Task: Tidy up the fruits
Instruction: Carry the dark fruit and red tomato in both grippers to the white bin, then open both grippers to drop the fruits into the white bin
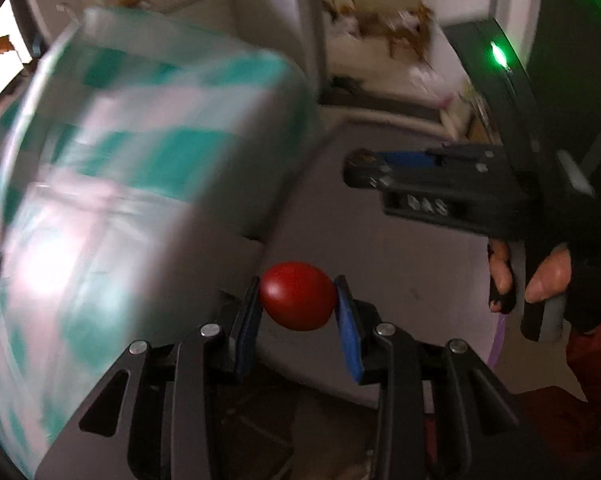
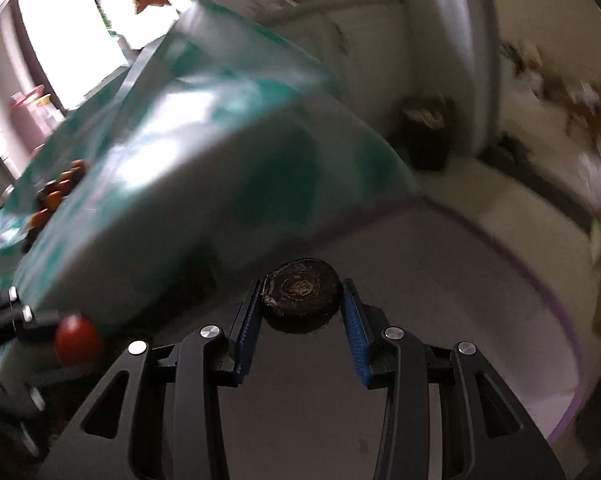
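My left gripper (image 1: pixel 297 303) is shut on a red round fruit (image 1: pixel 297 300), held in the air beside the table's draped edge. The same fruit shows blurred in the right wrist view (image 2: pixel 77 338). My right gripper (image 2: pixel 301 305) is shut on a dark brown round fruit (image 2: pixel 300 300), flat side towards the camera. The right gripper also shows from the side in the left wrist view (image 1: pixel 360 168). A pile of orange and red fruits (image 2: pixel 56 194) lies on the table at far left, partly hidden.
A table with a teal-and-white checked cloth (image 1: pixel 132 168) fills the left of both views, blurred. Grey floor (image 2: pixel 440 280) lies below the grippers. A dark bin (image 2: pixel 426 136) stands by the white cabinets. A gloved hand (image 1: pixel 556 280) holds the right gripper's handle.
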Tool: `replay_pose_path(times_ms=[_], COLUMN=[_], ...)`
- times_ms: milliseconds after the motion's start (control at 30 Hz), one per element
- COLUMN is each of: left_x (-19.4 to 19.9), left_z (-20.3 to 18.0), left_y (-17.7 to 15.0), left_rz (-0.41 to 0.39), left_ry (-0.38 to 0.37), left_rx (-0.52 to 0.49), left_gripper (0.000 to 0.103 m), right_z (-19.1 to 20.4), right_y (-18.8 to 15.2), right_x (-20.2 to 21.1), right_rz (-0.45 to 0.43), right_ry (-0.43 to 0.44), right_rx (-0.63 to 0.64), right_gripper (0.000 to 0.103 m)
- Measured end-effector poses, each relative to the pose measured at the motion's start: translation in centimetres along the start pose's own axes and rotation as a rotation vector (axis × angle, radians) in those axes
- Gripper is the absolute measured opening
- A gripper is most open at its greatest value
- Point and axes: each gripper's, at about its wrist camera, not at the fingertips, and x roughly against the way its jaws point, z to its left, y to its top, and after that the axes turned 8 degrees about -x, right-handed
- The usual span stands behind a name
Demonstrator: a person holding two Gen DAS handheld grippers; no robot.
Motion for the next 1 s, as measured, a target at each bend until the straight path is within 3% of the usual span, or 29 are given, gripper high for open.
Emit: replay_pose_path(times_ms=[133,267,567,600,667,733,1000], left_x=[-5.4,-9.6,-11.3,-11.3,-11.3,-10.8,-11.1], left_z=[-1.4,-0.9,0.4,0.3,0.0,-0.8,-1.3], left_y=[-0.4,-1.7,-2.4,-2.4,-2.1,-2.0,-2.6], left_rz=[0.100,0.203,0.240,0.241,0.238,0.233,0.269], left_ry=[-0.042,-0.091,-0.127,-0.127,-0.139,-0.121,-0.098], left_rx=[-0.034,0.000,0.068,0.061,0.043,0.023,-0.001], left_gripper=[0.036,0.036,0.038,0.039,0.057,0.076,0.077], right_z=[-1.8,-2.5,-1.8,-1.6,-1.8,-2.0,-1.6], right_y=[-1.0,-1.7,-2.1,-2.2,-2.2,-2.1,-1.4], right_x=[-3.6,-6.1,-7.9,-8.0,-8.1,-8.2,-8.0], right_rz=[0.119,0.205,0.264,0.273,0.289,0.296,0.302], right_ry=[-0.103,-0.129,-0.164,-0.161,-0.160,-0.157,-0.132], right_rx=[-0.062,-0.100,-0.050,-0.042,-0.046,-0.068,-0.094], right_gripper=[0.039,0.039,0.040,0.042,0.049,0.069,0.075])
